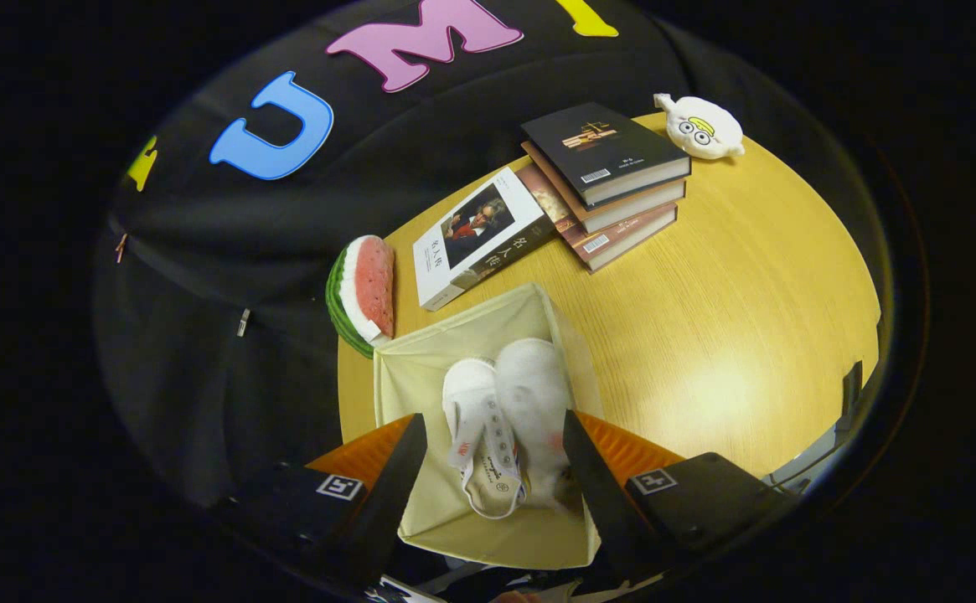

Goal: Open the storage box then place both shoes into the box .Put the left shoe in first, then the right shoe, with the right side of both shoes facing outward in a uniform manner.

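Gripper point(492, 456) hangs over storage box point(420, 377), fingers spread wide apart, nothing pinched btwn them; released. Both fingers sit above the box opening, one toward each side wall.

Storage box: cream fabric, open at top, standing on round wooden table point(747, 318) near its edge, on the side by the black booth wall. Walls look soft, slightly bowed.

Inside the box: two white shoes, side by side, touching. Laced shoe point(483, 435) lies w/ opening and insole facing up toward the camera, eyelets and laces visible, toe pointing away from the fingers. Second shoe point(534, 402) just beside it, nearer one finger, showing plain white upper; heel end partly hidden behind that finger. Can't tell which is left vs right, nor which side faces outward.

Beyond the box on the table: watermelon-slice toy point(364, 293) just past box corner, near the table edge. White book point(479, 234) w/ portrait cover lies flat next to the toy, nearly touching the box's far rim. Stack of books point(613, 180) further on, dark-covered one on top, fanned a bit, overlapping the white book's far end. Small white plush toy point(701, 126) beyond the stack, at the far table edge. Rest of tabletop bare wood w/ glare patch.
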